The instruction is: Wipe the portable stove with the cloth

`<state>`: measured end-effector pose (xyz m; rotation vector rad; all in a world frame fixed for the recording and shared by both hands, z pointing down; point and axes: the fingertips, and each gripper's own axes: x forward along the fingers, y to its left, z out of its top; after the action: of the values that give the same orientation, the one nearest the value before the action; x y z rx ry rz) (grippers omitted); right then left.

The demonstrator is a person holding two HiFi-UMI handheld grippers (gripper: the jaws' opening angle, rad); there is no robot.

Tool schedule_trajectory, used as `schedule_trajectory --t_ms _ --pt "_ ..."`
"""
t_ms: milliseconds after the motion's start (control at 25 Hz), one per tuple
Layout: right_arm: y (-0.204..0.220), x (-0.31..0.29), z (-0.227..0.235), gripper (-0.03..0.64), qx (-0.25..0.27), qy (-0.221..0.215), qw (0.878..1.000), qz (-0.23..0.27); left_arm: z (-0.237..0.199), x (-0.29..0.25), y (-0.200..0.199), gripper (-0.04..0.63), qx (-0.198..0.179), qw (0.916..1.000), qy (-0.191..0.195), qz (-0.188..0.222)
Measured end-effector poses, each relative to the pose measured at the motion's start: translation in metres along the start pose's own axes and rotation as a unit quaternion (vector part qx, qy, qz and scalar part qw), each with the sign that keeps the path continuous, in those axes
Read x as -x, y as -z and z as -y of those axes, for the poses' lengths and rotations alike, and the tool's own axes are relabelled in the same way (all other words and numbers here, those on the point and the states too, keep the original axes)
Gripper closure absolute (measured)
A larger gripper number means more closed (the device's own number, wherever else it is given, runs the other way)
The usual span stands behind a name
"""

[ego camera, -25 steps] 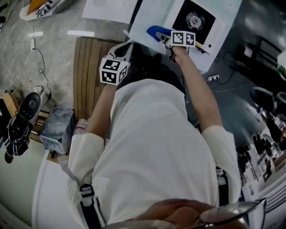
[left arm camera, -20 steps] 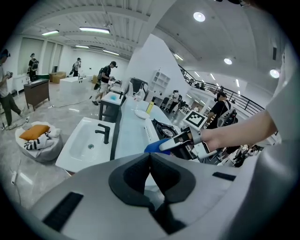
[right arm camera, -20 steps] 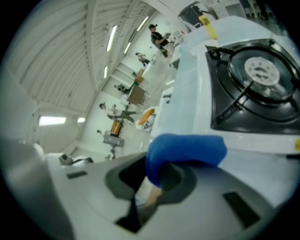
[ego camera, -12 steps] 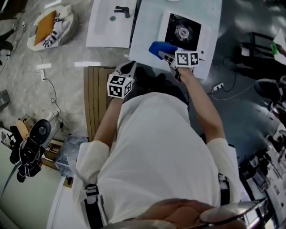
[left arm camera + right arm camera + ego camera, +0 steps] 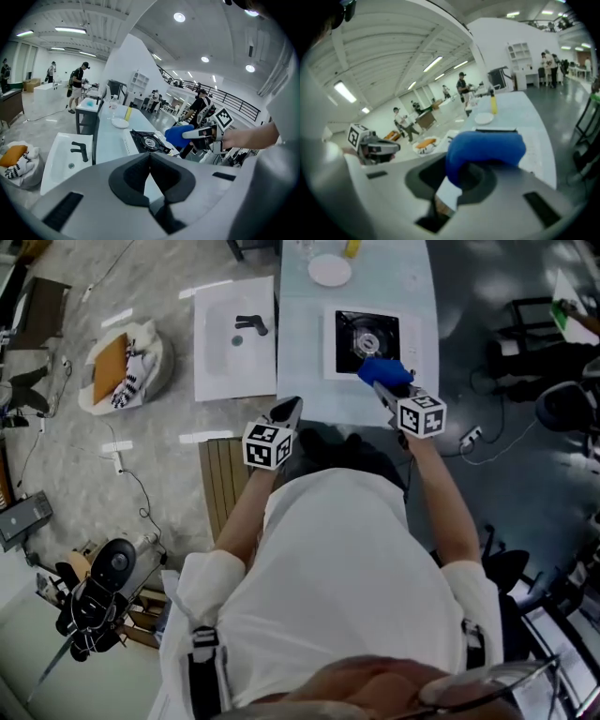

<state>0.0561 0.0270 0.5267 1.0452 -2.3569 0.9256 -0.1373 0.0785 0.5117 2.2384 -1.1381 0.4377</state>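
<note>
The portable stove (image 5: 367,337) sits on the right part of a pale table (image 5: 302,352). It has a white body with a black top and a round burner in the middle. In the left gripper view the stove (image 5: 149,140) lies just past the jaws. Any lettering on it is too small to read.

The blue cloth (image 5: 384,370) hangs over the stove's near right corner. No view shows whether it touches the stove. The right gripper (image 5: 382,382) has its 2 jaws clamped on a bunched fold of the cloth (image 5: 485,147), which bulges out above them. From the left gripper view, the cloth (image 5: 179,135) sticks out of that gripper's tip beside the stove.

The left gripper (image 5: 292,410) hovers at the table's near edge, well left of the stove. Its 2 jaws (image 5: 150,159) are pressed together with nothing between them.

Each gripper carries a marker cube (image 5: 422,414) printed with black-and-white squares. This is the only print that can be made out.

Farther along the table stand a white plate (image 5: 330,270) and a yellow bottle (image 5: 493,107). A white sink (image 5: 234,337) with a black tap lies just left of the table.
</note>
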Motion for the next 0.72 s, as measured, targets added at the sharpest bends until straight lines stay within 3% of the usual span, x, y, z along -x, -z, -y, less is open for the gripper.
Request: schedule_trajectory --t_ms 360,600,720 --pt "-0.057 0.103 0.034 0.551 0.057 0.078 0.988 0.117 0.046 -0.002 -0.065 0.565 -0.036 0.9988 0.021 0.026" --pt "-0.082 0.166 0.046 0.551 0.076 0.113 0.973 0.185 0.079 0.017 -0.118 0.565 -0.068 0.9943 0.006 0.082" --pt "-0.095 0.198 0.056 0.551 0.091 0.13 0.964 0.213 0.097 0.019 -0.138 0.565 -0.051 0.9926 0.016 0.109"
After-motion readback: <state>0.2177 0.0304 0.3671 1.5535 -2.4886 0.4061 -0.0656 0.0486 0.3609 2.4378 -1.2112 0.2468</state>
